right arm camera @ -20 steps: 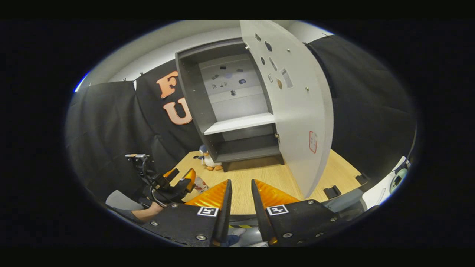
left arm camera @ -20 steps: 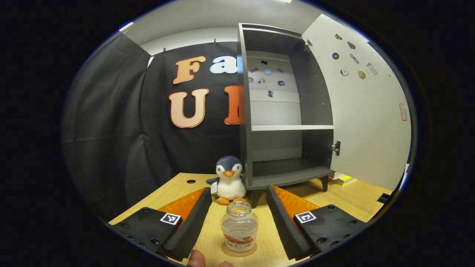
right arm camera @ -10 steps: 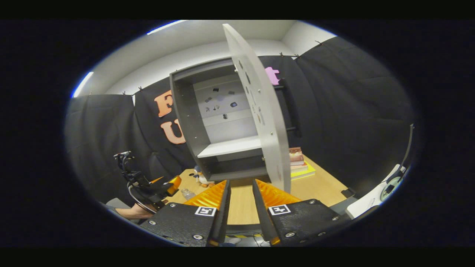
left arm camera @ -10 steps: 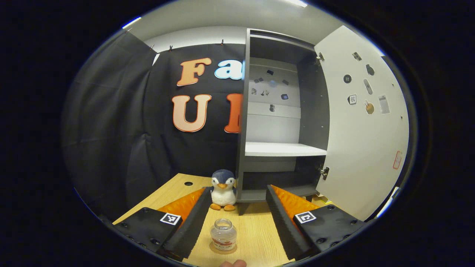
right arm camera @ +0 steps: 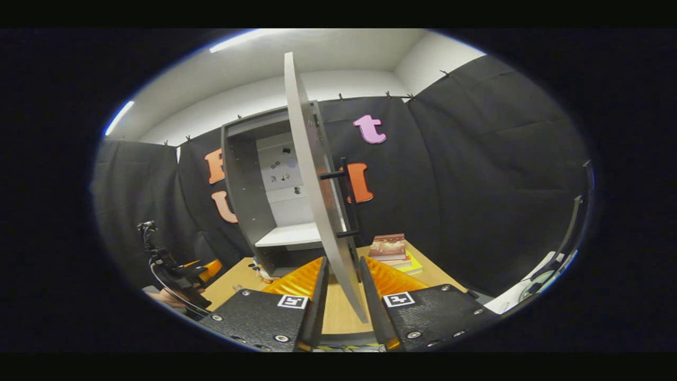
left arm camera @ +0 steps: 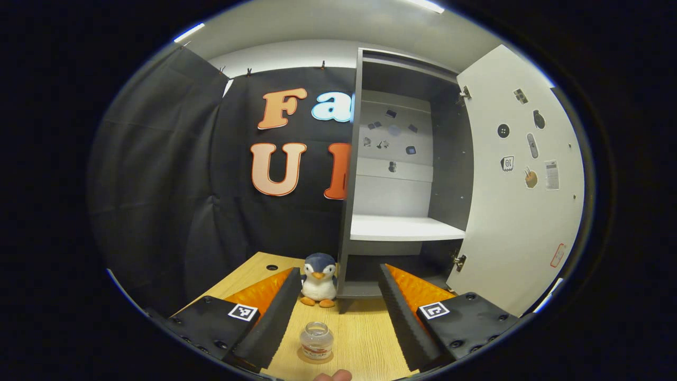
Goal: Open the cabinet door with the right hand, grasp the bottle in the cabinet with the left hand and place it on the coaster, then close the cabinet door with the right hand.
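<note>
Left tongs [left arm camera: 334, 309] wide, bottle [left arm camera: 316, 341] standing free between them on the bench [left arm camera: 365, 338]; right tongs [right arm camera: 344, 288] narrow, cabinet door [right arm camera: 317, 201] edge-on between the fingers, contact unclear.

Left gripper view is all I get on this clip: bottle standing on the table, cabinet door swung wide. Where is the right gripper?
Observer: The right gripper faces the door edge-on; the free edge runs down between its parted fingers. I can't confirm contact.
Operator: Is there a handle on the outer face?
Observer: Yes, a dark bar handle stands off that face, above the gripper.
Operator: Anything behind the door?
Observer: A stack of books sits low behind it.
</note>
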